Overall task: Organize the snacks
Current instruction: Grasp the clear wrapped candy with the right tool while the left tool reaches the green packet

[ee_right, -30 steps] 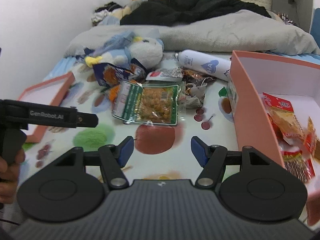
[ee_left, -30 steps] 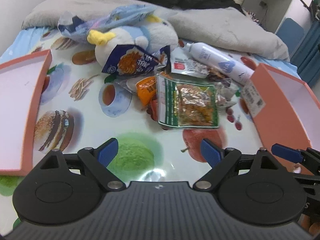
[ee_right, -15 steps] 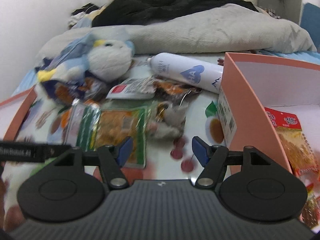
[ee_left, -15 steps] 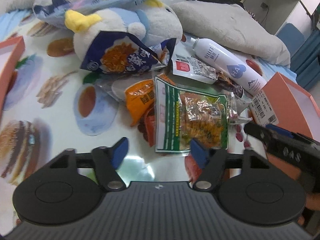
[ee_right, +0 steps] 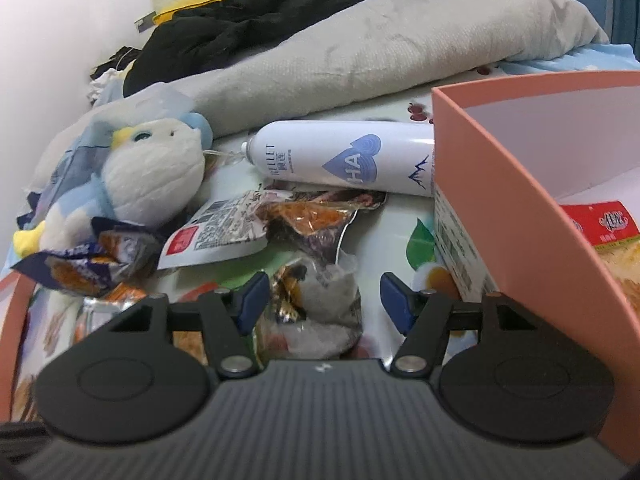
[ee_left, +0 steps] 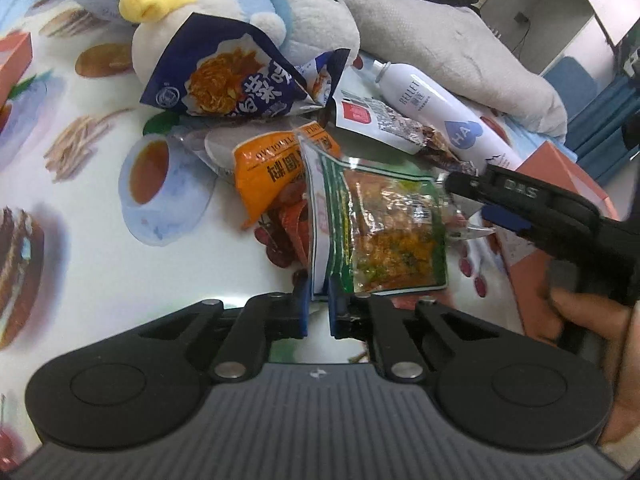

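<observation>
A pile of snack packets lies on the printed cloth. My left gripper is shut on the near edge of the green packet, which lies beside an orange packet and a dark blue packet. My right gripper is open, low over a crumpled clear-wrapped snack; it also shows in the left wrist view at the green packet's far right corner. A white-and-red packet lies behind it. The pink box at right holds a red-topped snack.
A plush penguin and a white spray bottle lie behind the pile. A grey blanket with black clothes is at the back. A second pink box edge shows at far left.
My left gripper moved forward and shut on the green packet's edge. My right gripper moved forward and down to the crumpled snack, staying open.
</observation>
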The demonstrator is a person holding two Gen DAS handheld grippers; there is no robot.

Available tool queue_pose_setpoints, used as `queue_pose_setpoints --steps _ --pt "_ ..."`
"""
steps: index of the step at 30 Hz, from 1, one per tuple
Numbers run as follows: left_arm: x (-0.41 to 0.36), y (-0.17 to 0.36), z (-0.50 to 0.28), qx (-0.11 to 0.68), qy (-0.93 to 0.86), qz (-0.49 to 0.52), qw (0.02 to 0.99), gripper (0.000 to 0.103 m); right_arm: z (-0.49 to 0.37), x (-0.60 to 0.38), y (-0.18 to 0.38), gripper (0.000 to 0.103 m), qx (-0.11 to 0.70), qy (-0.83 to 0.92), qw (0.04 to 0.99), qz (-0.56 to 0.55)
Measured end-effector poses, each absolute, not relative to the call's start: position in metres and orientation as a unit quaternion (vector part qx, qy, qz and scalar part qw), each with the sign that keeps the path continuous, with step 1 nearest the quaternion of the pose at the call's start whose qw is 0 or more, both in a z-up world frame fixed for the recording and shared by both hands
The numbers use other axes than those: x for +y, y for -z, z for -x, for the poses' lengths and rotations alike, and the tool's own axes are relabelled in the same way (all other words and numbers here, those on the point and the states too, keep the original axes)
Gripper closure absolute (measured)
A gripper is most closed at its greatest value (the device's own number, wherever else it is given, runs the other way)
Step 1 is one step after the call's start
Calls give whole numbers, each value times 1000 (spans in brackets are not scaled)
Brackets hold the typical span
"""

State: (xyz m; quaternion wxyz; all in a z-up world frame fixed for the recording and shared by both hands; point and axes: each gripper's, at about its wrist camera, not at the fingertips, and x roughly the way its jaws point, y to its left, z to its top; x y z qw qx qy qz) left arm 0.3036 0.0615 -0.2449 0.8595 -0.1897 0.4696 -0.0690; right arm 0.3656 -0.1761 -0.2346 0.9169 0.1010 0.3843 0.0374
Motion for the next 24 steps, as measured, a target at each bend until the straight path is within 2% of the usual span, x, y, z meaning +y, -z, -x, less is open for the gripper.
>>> queue_pose_setpoints --steps 1,3,5,9,10,11,24 --pt "61 244 -303 469 71 191 860 94 -368 -177 236 47 386 -43 915 -110" --pt "59 242 -300 466 76 190 861 95 -372 -176 236 50 393 -43 911 -119" --pt "58 238 -297 463 79 191 862 95 -372 -174 234 58 397 -49 910 -113" --pt "55 232 -289 461 80 193 862 96 -362 -171 227 67 397 -55 911 -93" --pt "55 230 -286 461 80 194 862 99 -359 -170 225 75 397 -55 911 -91" --pt "55 228 -283 461 76 193 863 99 -356 -170 223 89 398 -46 912 -81" --pt "68 195 -200 443 66 199 872 100 -279 -177 198 92 416 -54 905 -75"
